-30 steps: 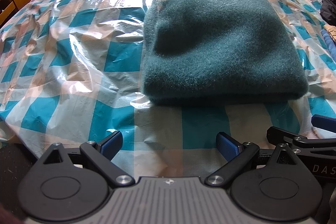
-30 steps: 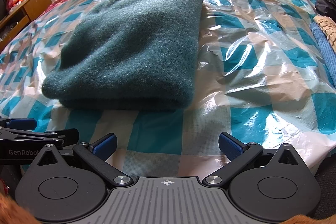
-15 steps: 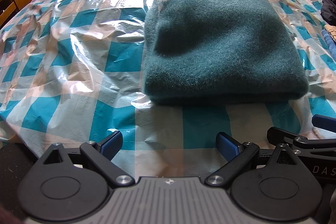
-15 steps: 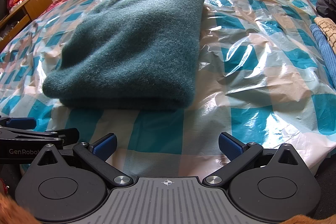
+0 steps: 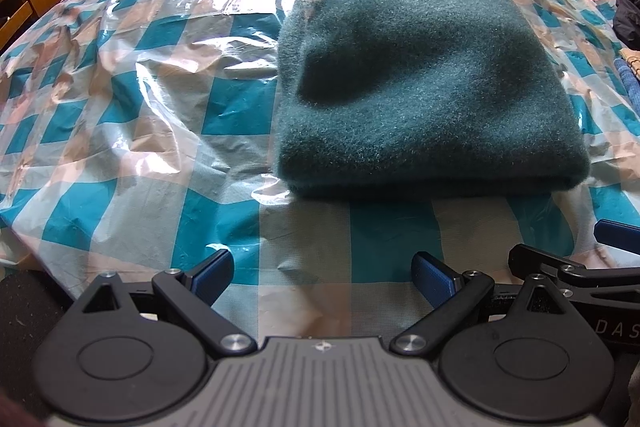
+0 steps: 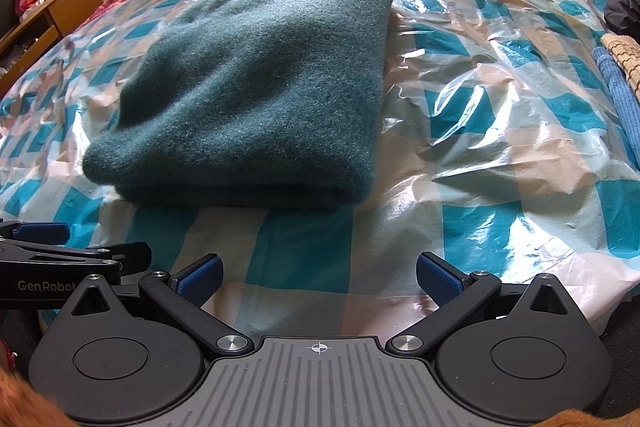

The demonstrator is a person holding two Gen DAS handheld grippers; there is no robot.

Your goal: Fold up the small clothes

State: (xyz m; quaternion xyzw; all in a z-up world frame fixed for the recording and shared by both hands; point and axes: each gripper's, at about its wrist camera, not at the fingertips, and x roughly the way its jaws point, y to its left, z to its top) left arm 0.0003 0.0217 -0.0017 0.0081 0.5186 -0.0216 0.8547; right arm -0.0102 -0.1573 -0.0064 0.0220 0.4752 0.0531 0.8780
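Nothing has shifted over the last second; the folded teal fleece garment (image 5: pixel 424 83) lies on the bed's checked plastic sheet (image 5: pixel 132 131); left tool (image 5: pixel 322 273) and right tool (image 6: pixel 318 277) hover wide open, empty, suggesting folding is finished.

A fuzzy dark-teal garment (image 5: pixel 424 87) lies folded into a thick, flat rectangle, its rounded fold edge nearest. It sits ahead and right of the left gripper (image 5: pixel 322 273), ahead and left of the right gripper (image 6: pixel 318 277), seemingly touching neither.
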